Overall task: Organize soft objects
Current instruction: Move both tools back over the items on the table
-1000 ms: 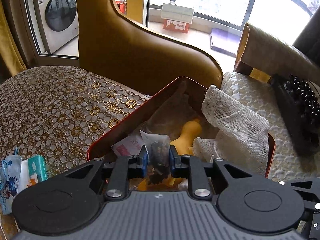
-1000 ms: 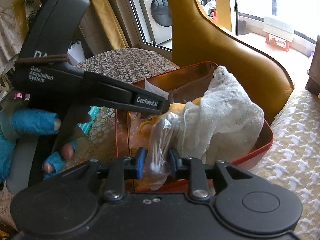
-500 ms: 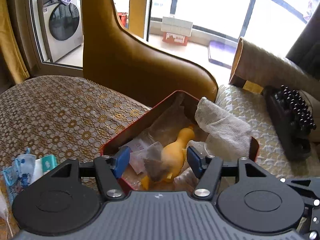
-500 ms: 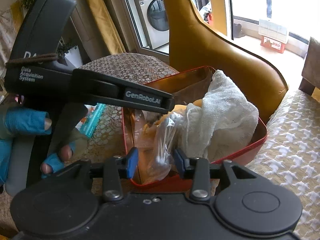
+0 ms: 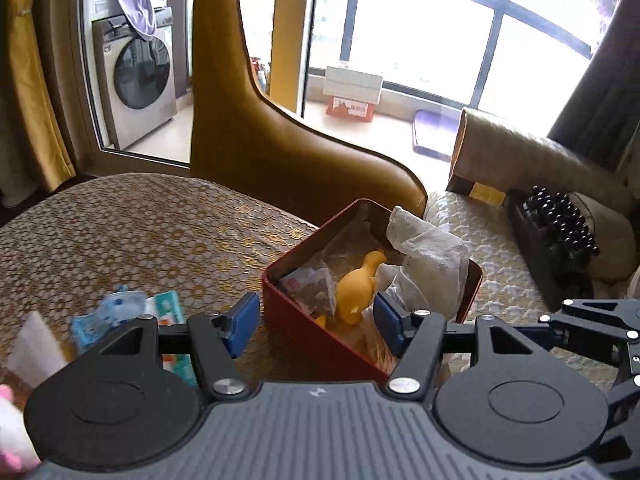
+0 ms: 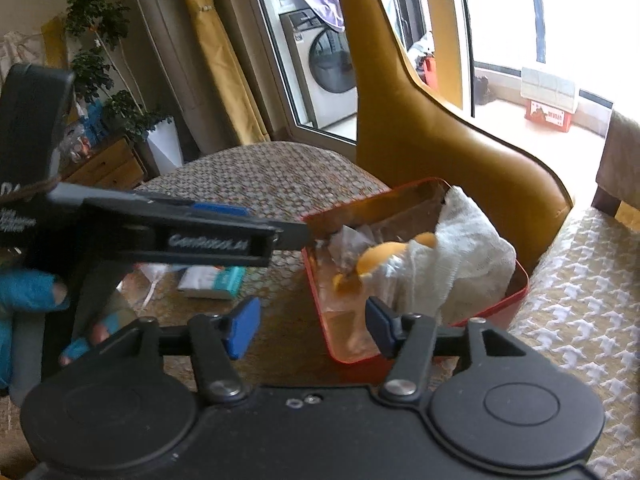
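Note:
A red box (image 5: 296, 322) (image 6: 516, 298) stands on the patterned tablecloth. It holds a white lace cloth (image 5: 432, 256) (image 6: 468, 256), a yellow soft toy (image 5: 358, 286) (image 6: 384, 260) and clear plastic bags (image 5: 316, 284). My left gripper (image 5: 312, 322) is open and empty, pulled back above the box's near corner. My right gripper (image 6: 310, 326) is open and empty, near the box's left front side. The left gripper's body also shows in the right wrist view (image 6: 160, 232), held by a blue-gloved hand.
Tissue packs (image 5: 160, 312) (image 6: 212, 280) and a blue packet (image 5: 108, 312) lie on the cloth left of the box. A tan leather chair back (image 5: 280, 152) rises behind it. A black beaded object (image 5: 556, 232) lies on the white-patterned cushion at right.
Both grippers opened, releasing their plastic bags into the red box, then drew back and up away from it.

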`<state>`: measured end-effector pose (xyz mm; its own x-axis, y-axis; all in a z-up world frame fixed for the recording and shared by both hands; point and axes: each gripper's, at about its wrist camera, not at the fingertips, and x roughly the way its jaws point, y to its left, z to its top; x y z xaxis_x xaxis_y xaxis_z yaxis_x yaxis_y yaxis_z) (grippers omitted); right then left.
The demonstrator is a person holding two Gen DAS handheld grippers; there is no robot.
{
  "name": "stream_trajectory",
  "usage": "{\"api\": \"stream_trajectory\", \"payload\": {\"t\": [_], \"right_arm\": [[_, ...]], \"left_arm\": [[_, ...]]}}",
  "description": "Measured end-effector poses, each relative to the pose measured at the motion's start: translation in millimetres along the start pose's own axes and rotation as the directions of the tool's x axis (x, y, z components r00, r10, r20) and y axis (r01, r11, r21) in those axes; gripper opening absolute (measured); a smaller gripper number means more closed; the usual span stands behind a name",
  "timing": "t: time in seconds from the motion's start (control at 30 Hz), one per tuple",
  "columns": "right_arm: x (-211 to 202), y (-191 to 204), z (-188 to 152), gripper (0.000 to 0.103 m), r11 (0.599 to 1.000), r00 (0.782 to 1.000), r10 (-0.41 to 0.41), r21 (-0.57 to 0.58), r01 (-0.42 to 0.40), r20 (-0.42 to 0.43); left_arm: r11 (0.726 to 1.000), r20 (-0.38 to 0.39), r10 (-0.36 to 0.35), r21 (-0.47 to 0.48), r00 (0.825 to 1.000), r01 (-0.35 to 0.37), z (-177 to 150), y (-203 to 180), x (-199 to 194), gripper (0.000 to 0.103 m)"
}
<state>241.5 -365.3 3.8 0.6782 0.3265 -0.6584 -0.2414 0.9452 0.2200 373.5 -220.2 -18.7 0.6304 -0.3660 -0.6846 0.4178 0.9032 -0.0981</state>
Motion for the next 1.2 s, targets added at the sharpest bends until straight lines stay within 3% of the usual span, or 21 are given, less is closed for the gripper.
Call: {"api": "stream_trajectory", "payload": {"t": [0.3, 0.4, 0.67, 0.97, 1.1, 1.2], "right_arm": [[-13.2, 39.6, 2.5, 0.070, 0.999, 0.999, 0.031, -0.040, -0.030, 0.037], [-17.1, 51.9, 2.6, 0.074, 0.998, 0.998, 0.047, -0.052, -0.045, 0.051], [-22.9, 86.2, 5.0, 0.083, 0.994, 0.992, 0.075, -0.089, -0.066, 0.104], [-8.6, 118.7, 8.0, 0.095, 0.985, 0.989, 0.114, -0.137, -0.100, 0.096], [0.1, 133.3, 10.1, 0.098, 0.978, 0.989, 0.125, -0.175, -0.111, 0.074], [8.8, 142.0, 15.6, 0.098, 0.972, 0.990, 0.134, -0.201, -0.121, 0.051]], "left_arm": [[1.000, 0.046, 0.003, -0.002, 0.999, -0.003, -15.5, 23.7, -59.7, 0.062], [1.000, 0.058, 0.000, -0.016, 0.998, 0.001, -20.6, 36.4, -77.6, 0.072], [0.999, 0.086, 0.021, -0.028, 0.996, -0.018, -37.2, 75.4, -121.9, 0.083], [0.994, 0.079, 0.062, -0.091, 0.995, -0.055, -46.5, 130.7, -148.3, 0.087], [0.991, 0.068, 0.085, -0.107, 0.994, -0.077, -44.0, 156.4, -151.0, 0.098], [0.989, 0.055, 0.095, -0.121, 0.994, -0.088, -40.9, 174.6, -147.5, 0.099]]}}
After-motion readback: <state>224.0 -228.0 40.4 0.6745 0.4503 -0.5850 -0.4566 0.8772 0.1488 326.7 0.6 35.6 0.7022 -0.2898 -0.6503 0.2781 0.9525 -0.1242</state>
